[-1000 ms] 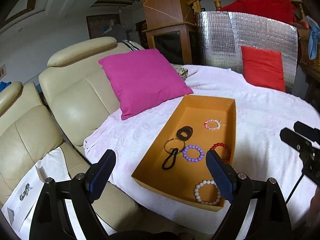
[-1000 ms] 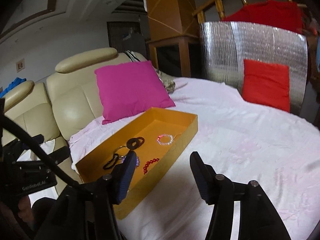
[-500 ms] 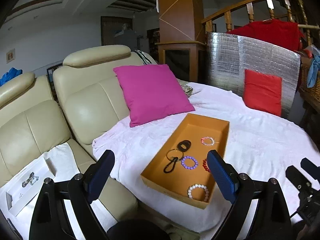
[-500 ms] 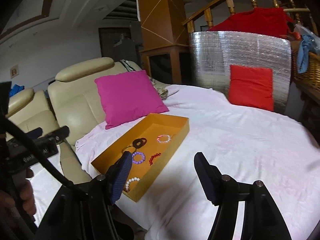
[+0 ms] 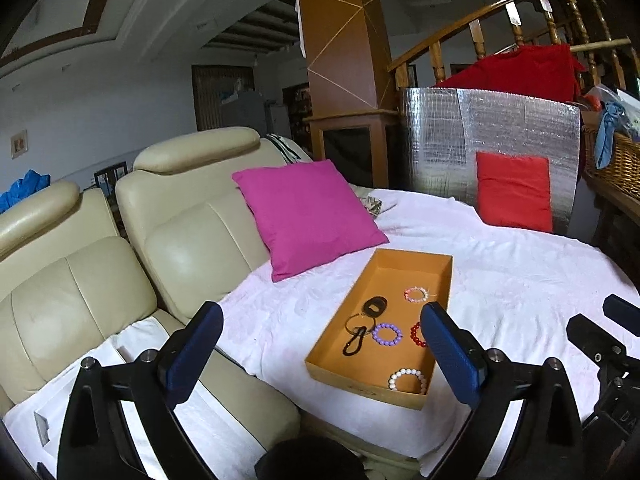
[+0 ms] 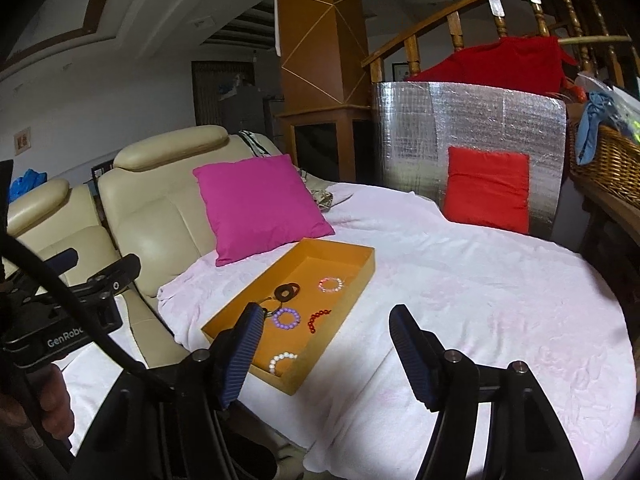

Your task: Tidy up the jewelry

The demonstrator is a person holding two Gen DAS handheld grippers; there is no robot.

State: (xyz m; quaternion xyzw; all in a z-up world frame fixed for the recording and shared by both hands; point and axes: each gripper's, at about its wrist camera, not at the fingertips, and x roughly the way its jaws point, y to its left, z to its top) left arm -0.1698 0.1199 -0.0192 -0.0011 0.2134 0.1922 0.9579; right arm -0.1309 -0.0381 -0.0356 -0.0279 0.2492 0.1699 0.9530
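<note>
Above the bed edge, both hand-held grippers (image 5: 320, 354) (image 6: 326, 354) wide apart, empty.

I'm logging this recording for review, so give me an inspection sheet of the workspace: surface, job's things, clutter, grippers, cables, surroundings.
Surface: round table under a pale pink cloth.
Job's things: orange tray holding a white bead bracelet, purple bracelet, red bracelet, pink bracelet, dark ring and black clasp.
Clutter: magenta cushion and red cushion on the table.
Grippers: left gripper and right gripper open, empty, above the table's near edge.
Cables: black cable by the left gripper.
Surroundings: cream sofa, silver foil panel, wicker basket, wooden stair rail.
</note>
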